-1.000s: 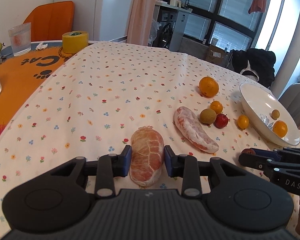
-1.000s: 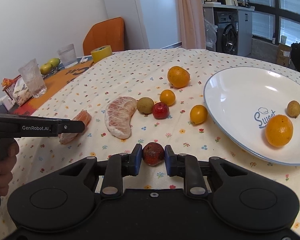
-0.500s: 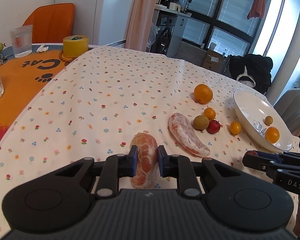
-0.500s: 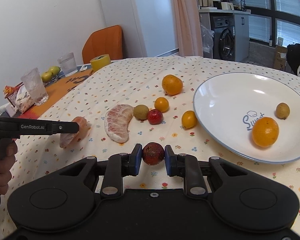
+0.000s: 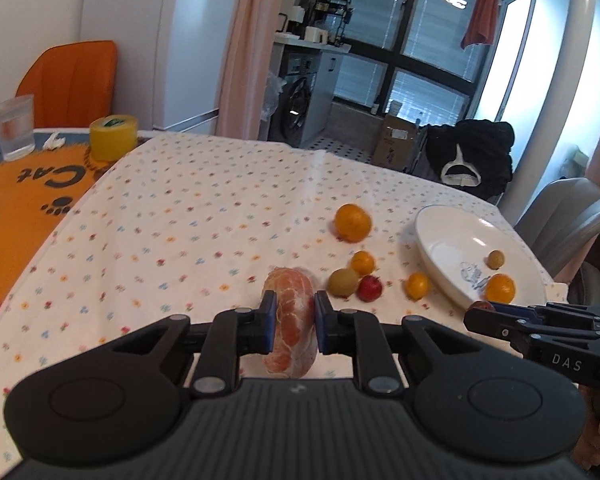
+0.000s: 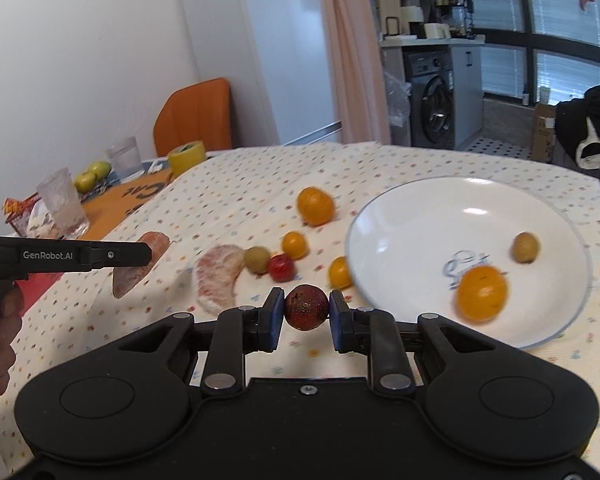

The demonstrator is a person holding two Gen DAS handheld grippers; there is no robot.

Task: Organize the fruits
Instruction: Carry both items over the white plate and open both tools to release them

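The job stood well short of finished. The white plate (image 6: pixel 384 216), the only container for the fruit, held just two pieces: an orange (image 6: pixel 482 294) near its front rim and a small brownish-green fruit (image 6: pixel 526 247) farther back beside the printed lettering.

Two more pieces were in hand. The left gripper (image 5: pixel 294 322) was pinching a peeled pomelo segment (image 5: pixel 291 328) between its blue pads, held off the tablecloth (image 5: pixel 204 208) and well to the left of the plate. The right gripper (image 6: pixel 306 316) was pinching a dark red round fruit (image 6: pixel 306 307) just in front of the plate's near-left rim, seemingly raised above the cloth.

Left of the plate, six pieces lay loose on the cloth: a large orange (image 6: pixel 315 205) farthest back, a small orange fruit (image 6: pixel 294 244), a greenish-brown one (image 6: pixel 257 259) touching or just beside a small red fruit (image 6: pixel 281 267), another small orange fruit (image 6: pixel 339 273) right against the plate's left rim, and a second pomelo segment (image 6: pixel 219 276) farthest from the plate. By these counts, most of the sorting remained.
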